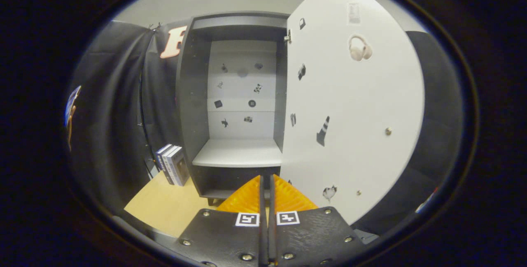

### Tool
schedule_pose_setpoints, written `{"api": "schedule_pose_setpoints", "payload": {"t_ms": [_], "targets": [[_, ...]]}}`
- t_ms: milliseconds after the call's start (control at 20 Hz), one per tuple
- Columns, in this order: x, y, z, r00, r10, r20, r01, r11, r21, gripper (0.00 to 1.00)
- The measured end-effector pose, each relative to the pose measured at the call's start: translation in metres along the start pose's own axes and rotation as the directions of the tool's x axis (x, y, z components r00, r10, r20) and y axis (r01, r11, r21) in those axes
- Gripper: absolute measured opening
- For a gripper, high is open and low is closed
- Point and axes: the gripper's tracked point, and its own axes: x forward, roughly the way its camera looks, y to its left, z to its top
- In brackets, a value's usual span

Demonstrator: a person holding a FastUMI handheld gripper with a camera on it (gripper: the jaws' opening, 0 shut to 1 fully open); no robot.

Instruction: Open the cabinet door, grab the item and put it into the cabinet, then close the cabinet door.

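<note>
From the gripper's view, the gripper has its fingers pressed together, holding nothing. The cabinet stands open just ahead, its door swung right. The books, stiff and probably fairly heavy, stand on the table by the cabinet's left side, well left of the fingers; grip them across the spines.

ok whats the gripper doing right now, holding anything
Gripper: jaws shut together with nothing between them, just ahead of the open cabinet, whose door stands swung wide.
</note>
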Motion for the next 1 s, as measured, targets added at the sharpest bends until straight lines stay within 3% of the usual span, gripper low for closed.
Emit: {"api": "schedule_pose_setpoints", "payload": {"t_ms": [300,400,550,650,1000], "targets": [[0.027,0.029,-0.086,0.982,0.057,-0.178,-0.058,0.998,-0.005,0.01],[0.031,0.047,-0.122,0.955,0.102,-0.28,-0.1,0.995,0.019,0.18],[0.039,0.056,-0.159,0.926,0.107,-0.361,-0.121,0.993,-0.015,0.68],[0.042,0.063,-0.181,0.909,0.119,-0.4,-0.14,0.99,-0.024,0.8],[0.049,0.065,-0.261,0.835,0.126,-0.535,-0.163,0.986,-0.023,0.81]]}}
